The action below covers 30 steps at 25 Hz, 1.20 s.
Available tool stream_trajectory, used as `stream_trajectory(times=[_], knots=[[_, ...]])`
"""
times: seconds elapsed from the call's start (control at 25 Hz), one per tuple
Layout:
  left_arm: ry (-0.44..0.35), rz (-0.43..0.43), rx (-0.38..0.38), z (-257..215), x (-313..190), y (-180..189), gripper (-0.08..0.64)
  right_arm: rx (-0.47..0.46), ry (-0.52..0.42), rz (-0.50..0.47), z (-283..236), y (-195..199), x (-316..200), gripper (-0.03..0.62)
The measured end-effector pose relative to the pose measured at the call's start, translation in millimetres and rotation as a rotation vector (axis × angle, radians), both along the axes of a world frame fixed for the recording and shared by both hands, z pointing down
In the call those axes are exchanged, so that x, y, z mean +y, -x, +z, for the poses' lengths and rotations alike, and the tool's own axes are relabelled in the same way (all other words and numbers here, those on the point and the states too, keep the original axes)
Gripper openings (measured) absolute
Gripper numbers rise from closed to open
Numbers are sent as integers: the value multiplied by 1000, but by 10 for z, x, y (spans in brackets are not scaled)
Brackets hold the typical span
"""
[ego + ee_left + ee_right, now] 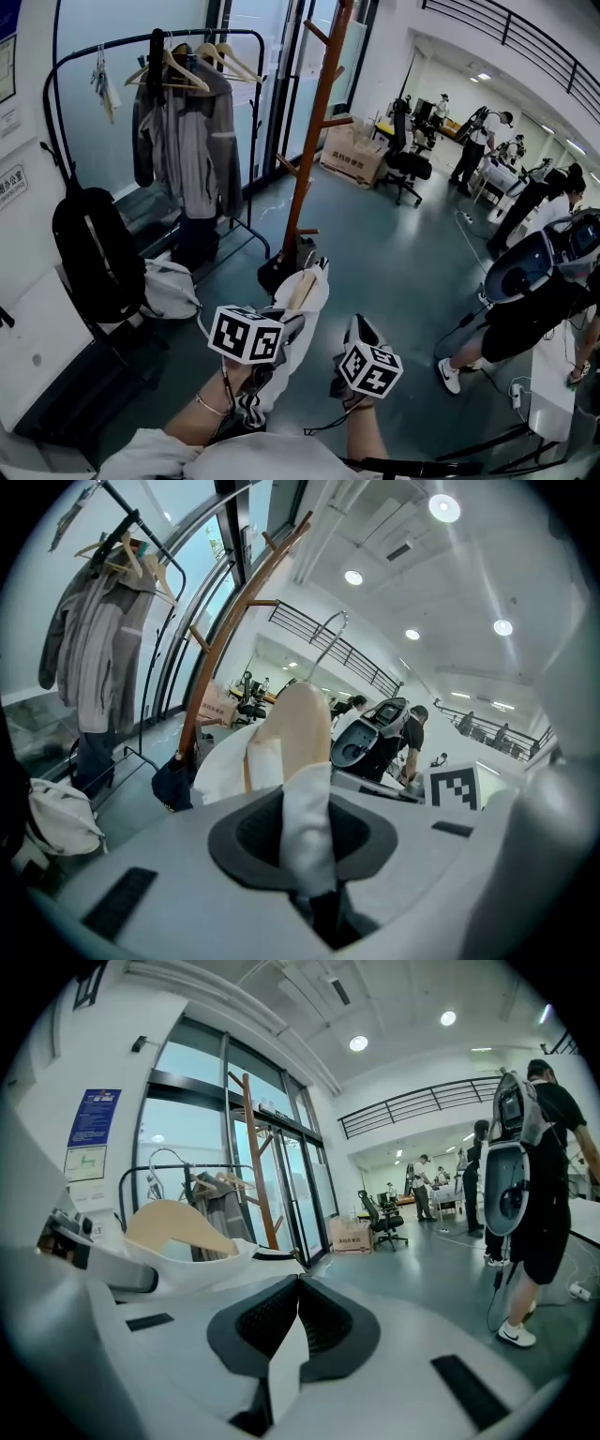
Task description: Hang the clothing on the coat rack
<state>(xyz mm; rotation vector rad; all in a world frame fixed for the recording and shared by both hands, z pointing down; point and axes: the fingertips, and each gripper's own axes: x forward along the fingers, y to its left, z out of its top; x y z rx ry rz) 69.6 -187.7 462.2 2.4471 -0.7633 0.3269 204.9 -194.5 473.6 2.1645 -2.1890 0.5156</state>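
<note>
A white garment [305, 300] on a wooden hanger [301, 289] hangs between my two grippers low in the head view. My left gripper [296, 317] is shut on a fold of the white garment [307, 822] right below the wooden hanger [300, 728]. The right gripper [359, 328] is shut on a strip of the garment [285, 1368], with the hanger [173, 1222] off to its left. The brown wooden coat rack [317, 131] stands ahead on the floor, apart from both grippers. This coat rack [230, 639] also shows in both gripper views, beyond the jaws [258, 1162].
A black garment rail with grey jackets [183, 131] stands at the left, with a black backpack [94, 248] and a white bag [169, 286] beside it. A dark bag [277, 272] lies at the rack's foot. A cardboard box [354, 155], an office chair [405, 159] and people [525, 319] are to the right.
</note>
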Motion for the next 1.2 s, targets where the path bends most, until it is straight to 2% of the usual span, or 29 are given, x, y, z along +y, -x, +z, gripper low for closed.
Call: stream_trajectory(times=[0.52, 1.0, 1.2], knots=[[29, 74, -19, 9, -742, -186, 69, 11, 6, 13, -117, -100, -791, 23], [15, 128, -34, 18, -1388, -225, 69, 27, -10, 21, -202, -63, -1552, 23], [9, 184, -42, 57, -1511, -299, 69, 22, -16, 83, -201, -158, -1690, 23]])
